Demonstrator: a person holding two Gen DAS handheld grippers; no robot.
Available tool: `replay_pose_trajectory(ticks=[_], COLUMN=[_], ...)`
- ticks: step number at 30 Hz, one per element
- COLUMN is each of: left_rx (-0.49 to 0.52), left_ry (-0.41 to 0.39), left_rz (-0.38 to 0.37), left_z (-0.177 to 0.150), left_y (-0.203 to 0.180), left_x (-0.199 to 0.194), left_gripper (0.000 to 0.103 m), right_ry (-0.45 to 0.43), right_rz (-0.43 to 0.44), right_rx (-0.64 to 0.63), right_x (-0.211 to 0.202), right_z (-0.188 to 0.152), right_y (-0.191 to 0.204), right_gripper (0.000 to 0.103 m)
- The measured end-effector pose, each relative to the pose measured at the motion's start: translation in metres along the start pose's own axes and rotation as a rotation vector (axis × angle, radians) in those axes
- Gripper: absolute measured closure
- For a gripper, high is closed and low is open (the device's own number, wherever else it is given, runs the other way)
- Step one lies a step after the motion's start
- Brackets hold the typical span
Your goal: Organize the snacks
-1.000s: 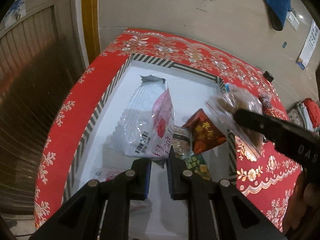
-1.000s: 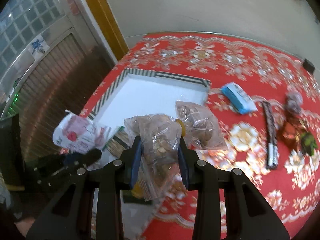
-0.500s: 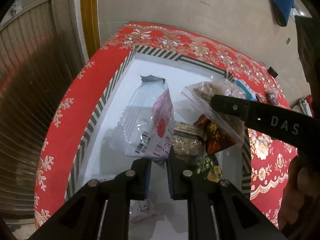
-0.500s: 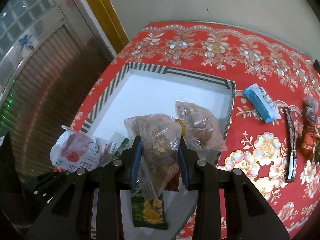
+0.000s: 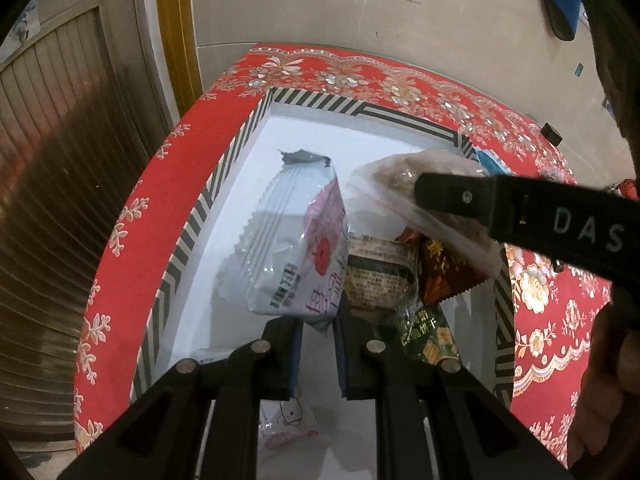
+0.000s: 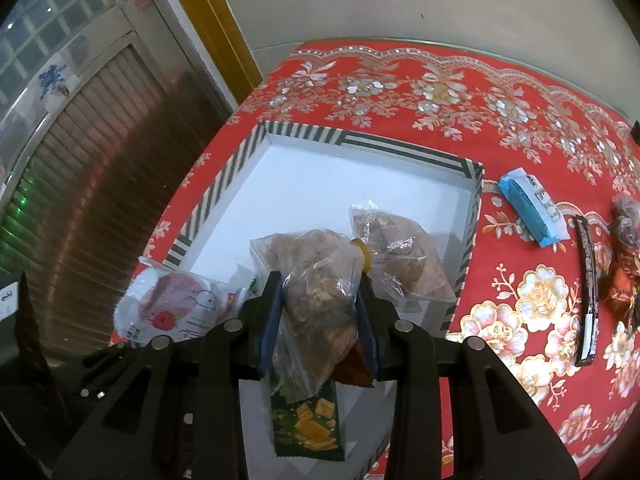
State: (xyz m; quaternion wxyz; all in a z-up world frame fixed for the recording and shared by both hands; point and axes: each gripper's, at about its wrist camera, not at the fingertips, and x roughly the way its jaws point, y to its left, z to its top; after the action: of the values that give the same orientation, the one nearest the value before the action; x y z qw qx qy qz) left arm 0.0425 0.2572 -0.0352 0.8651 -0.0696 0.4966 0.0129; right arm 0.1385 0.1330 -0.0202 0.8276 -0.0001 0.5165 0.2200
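A striped-rim box (image 5: 208, 204) with a white floor sits on the red floral cloth; it also shows in the right wrist view (image 6: 400, 148). My left gripper (image 5: 318, 330) is shut on a white and pink snack bag (image 5: 296, 264), held over the box. My right gripper (image 6: 318, 312) is shut on a clear bag of brown snacks (image 6: 316, 280), also over the box. A second clear bag (image 6: 400, 252) hangs beside it, joined at a yellow band. In the box lie a green cracker pack (image 6: 308, 428), a brown packet (image 5: 440, 276) and a tan wrapped snack (image 5: 376, 276).
On the cloth right of the box lie a blue packet (image 6: 532, 212), a long dark bar (image 6: 588, 288) and a red and brown snack pile (image 6: 624, 264). A dark slatted door (image 6: 100, 160) and a wall stand past the table's left and far edges.
My right gripper has carried the clear bags leftward from over the cloth to over the box. My left gripper has kept the white and pink bag over the box, moving slightly closer.
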Motion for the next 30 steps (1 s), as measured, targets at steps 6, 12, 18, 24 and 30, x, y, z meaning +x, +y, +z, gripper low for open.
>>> replay_pose_trajectory(ticks=[6,12,18,24,30], left_rx=[-0.014,-0.025,-0.041,-0.06,-0.085], left_ry=[0.005,-0.029,-0.029,-0.035,-0.116], left_rz=[0.023,0.057,0.088,0.103,0.122], left_z=[-0.002,0.0,0.001,0.0,0.002], left_y=[-0.001,-0.005,-0.015,-0.03,-0.054], left_x=[-0.001,-0.009,-0.011,-0.011,-0.026], left_gripper=[0.057,0.033,0.022,0.021,0.015], right_ry=[-0.05,-0.108,-0.131,-0.107,-0.068], right_rz=[0.014,0.01,-0.036,-0.138,-0.202], right_rx=[-0.029,-0.04,0.027,0.144,0.282], right_x=[-0.017,-0.04,-0.065,-0.086,-0.108], right_z=[0.002,-0.002,-0.029,-0.091,-0.15], right_y=[0.011,0.01,-0.029,-0.093,-0.161], right_gripper=[0.064,0.064,0.064,0.064,0.064])
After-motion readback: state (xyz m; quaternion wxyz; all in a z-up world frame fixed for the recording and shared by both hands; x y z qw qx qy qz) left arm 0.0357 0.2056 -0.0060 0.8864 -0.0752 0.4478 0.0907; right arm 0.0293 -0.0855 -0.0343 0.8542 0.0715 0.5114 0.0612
